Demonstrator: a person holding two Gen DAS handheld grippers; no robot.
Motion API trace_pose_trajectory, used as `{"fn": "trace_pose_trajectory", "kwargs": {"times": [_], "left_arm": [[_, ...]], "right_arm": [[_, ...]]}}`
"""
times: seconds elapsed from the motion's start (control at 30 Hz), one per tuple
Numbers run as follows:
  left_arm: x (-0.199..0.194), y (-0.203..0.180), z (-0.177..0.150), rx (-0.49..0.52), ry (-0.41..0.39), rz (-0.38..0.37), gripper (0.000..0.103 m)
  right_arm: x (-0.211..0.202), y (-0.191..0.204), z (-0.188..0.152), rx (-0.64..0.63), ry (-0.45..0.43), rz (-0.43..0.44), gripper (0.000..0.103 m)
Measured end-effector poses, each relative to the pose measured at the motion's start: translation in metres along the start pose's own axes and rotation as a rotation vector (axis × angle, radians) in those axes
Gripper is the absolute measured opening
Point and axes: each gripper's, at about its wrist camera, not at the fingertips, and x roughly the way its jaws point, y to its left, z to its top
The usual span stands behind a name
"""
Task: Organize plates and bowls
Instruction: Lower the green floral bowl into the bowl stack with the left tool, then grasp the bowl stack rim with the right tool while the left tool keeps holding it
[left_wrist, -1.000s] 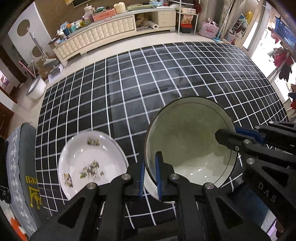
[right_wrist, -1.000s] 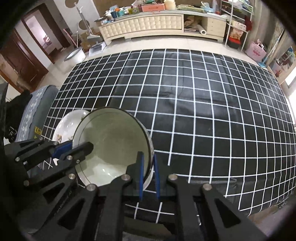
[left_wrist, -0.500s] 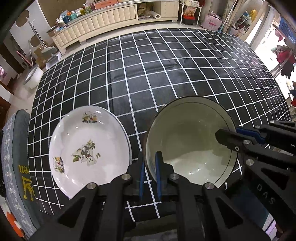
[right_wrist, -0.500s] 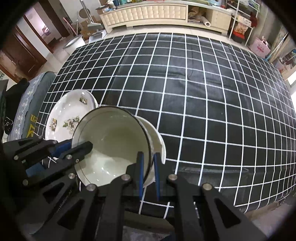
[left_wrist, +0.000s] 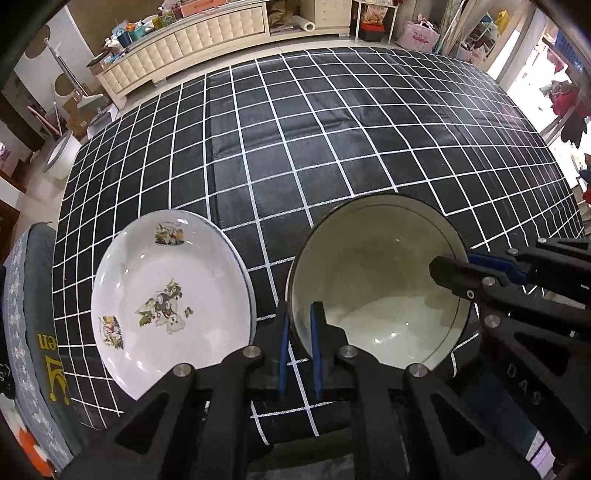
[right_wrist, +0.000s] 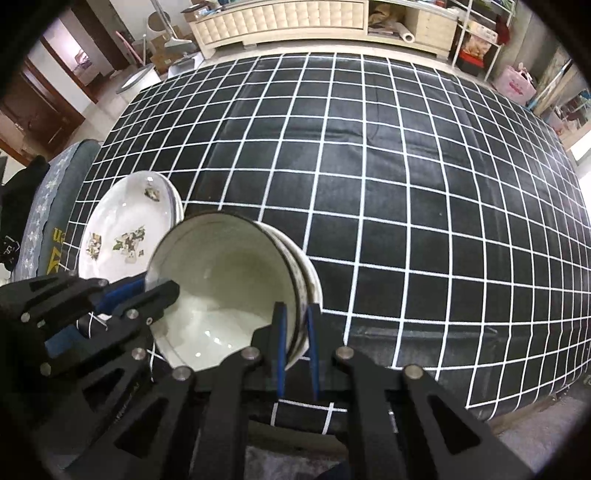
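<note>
Counts on the checked cloth

One black-and-white checked cloth (left_wrist: 332, 147) bears one stack of patterned plates (left_wrist: 166, 295), at least two by the doubled rims, and one stack of bowls (right_wrist: 229, 280), about three rims showing. Two grippers, left (left_wrist: 298, 317) and right (right_wrist: 295, 317), are in view.

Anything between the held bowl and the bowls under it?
Nothing visible. Both grippers, left and right, clamp the bowl by its rim, and it sits in the lower bowls. The plates lie apart, alongside.
</note>
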Motion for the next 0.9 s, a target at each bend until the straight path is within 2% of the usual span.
{"fn": "trace_pose_trajectory", "kwargs": {"times": [0.33,0.43,0.5,0.63,0.7,0.83,0.9], "left_arm": [[-0.011,0.001,-0.002,0.001,-0.031,-0.017,0.009],[-0.017,0.003,-0.004,0.003,-0.046,-0.016,0.010],[-0.021,0.005,-0.005,-0.001,-0.053,-0.016,0.011],[-0.022,0.011,-0.007,-0.015,-0.053,-0.020,0.012],[-0.021,0.014,-0.008,-0.023,-0.052,-0.025,0.018],[-0.015,0.017,-0.009,-0.028,-0.049,-0.042,0.023],[-0.010,0.018,-0.008,-0.027,-0.042,-0.056,0.032]], "right_arm": [[-0.001,0.004,-0.001,-0.007,0.021,-0.026,0.016],[-0.007,0.003,-0.003,-0.005,0.003,-0.049,0.035],[-0.011,0.000,-0.004,0.004,-0.012,-0.059,0.058],[-0.016,-0.007,-0.003,0.029,-0.022,-0.066,0.061],[-0.015,-0.008,-0.002,0.035,-0.019,-0.076,0.064],[-0.010,-0.005,-0.002,0.040,-0.008,-0.083,0.067],[-0.004,-0.005,0.000,0.051,0.006,-0.079,0.067]]}}
